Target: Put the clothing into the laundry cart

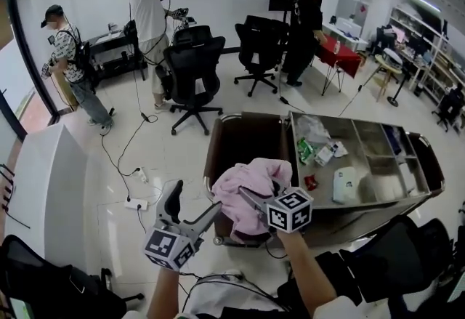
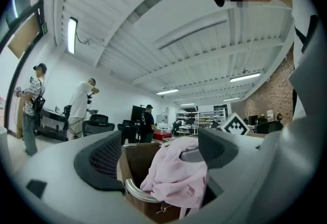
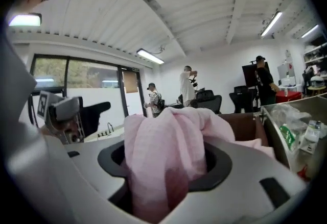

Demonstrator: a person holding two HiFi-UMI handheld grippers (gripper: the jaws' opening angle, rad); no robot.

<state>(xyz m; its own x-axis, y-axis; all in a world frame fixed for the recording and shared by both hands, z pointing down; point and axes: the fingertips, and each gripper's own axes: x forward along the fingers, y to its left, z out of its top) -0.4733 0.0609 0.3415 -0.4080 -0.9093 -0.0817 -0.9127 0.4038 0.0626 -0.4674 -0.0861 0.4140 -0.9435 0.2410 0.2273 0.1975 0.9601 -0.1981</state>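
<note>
Over one cart (image 1: 240, 139), one pink garment (image 1: 251, 181) in spread right tool (image 1: 254, 200), left tool (image 1: 196, 197) spread

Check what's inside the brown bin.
Pink garment drapes over the near rim of the brown bin, bunched between the jaws of the right gripper. Far walls look bare; bottom under the cloth hidden.

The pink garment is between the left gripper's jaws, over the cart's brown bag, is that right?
Not quite. The pink garment is between the jaws of the right gripper, not the left. The right gripper view shows it there. The left gripper has nothing between its jaws. The garment is over the cart's brown bag, as you said.
</note>
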